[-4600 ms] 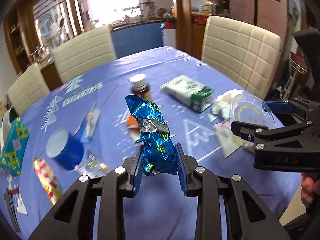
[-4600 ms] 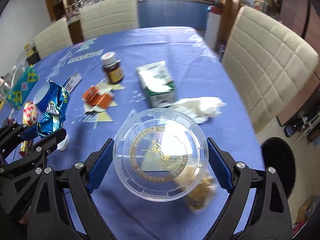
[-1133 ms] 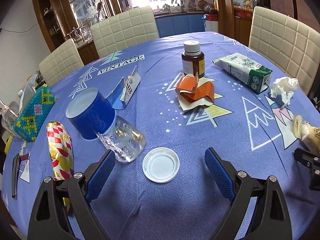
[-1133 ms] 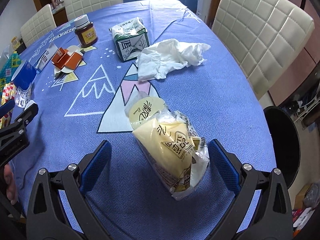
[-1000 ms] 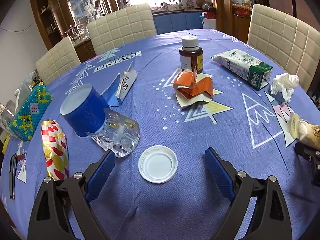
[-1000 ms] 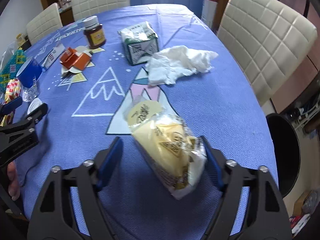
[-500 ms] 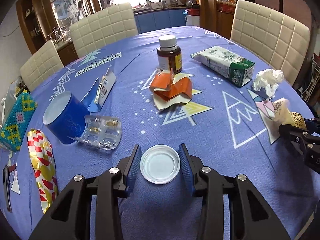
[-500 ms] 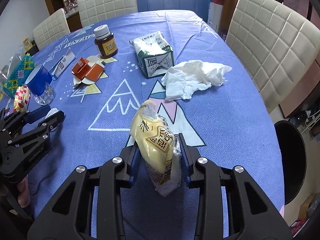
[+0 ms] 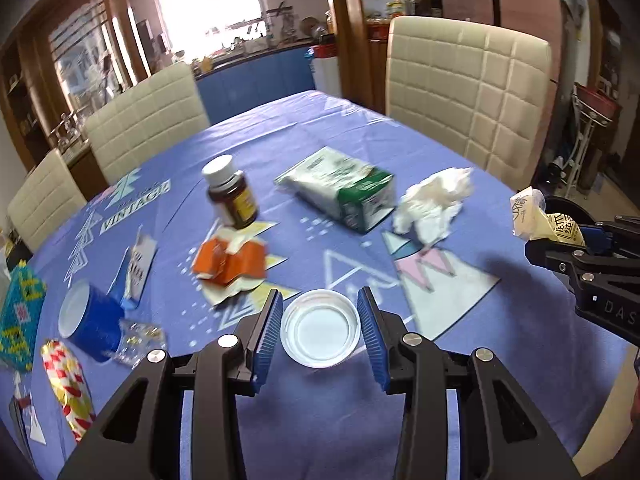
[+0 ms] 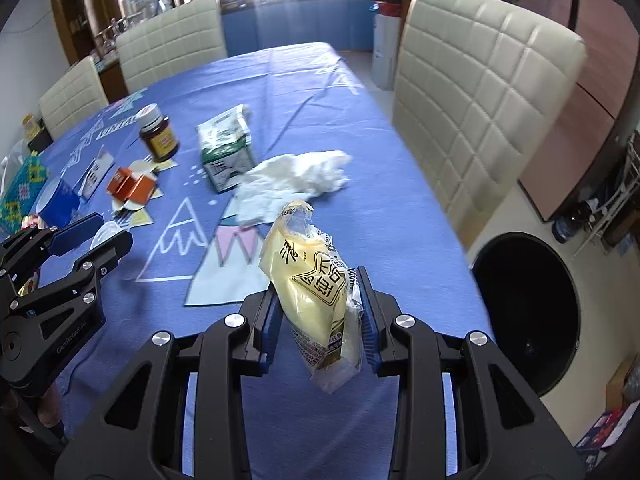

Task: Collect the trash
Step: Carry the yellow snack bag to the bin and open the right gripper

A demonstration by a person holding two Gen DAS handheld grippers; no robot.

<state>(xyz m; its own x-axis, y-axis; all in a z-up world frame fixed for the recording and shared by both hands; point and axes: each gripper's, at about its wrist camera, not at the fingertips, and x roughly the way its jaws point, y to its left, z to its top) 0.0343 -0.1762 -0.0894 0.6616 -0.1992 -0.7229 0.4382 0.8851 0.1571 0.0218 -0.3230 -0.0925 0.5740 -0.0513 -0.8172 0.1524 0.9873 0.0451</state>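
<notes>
Because both are light, the stiff white lid (image 9: 319, 333) is clamped edgewise by the left gripper (image 9: 320, 336), while the soft, crinkly yellow wrapper (image 10: 316, 296) is pinched at mid-body by the right gripper (image 10: 318, 316).

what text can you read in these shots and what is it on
"VINTAGE": tablecloth, mostly clear.
"DAS": right gripper, cut off at the frame edge.
"GenRobot.AI": left gripper, small.
Yellow wrapper: large Chinese characters, not read with confidence.
Brown bottle, green carton: labels blurred.

Blue-clothed table (image 9: 280, 128): brown jar (image 9: 231, 196), green carton (image 9: 340, 192), crumpled tissue (image 9: 432, 204), orange wrapper (image 9: 228, 266).
</notes>
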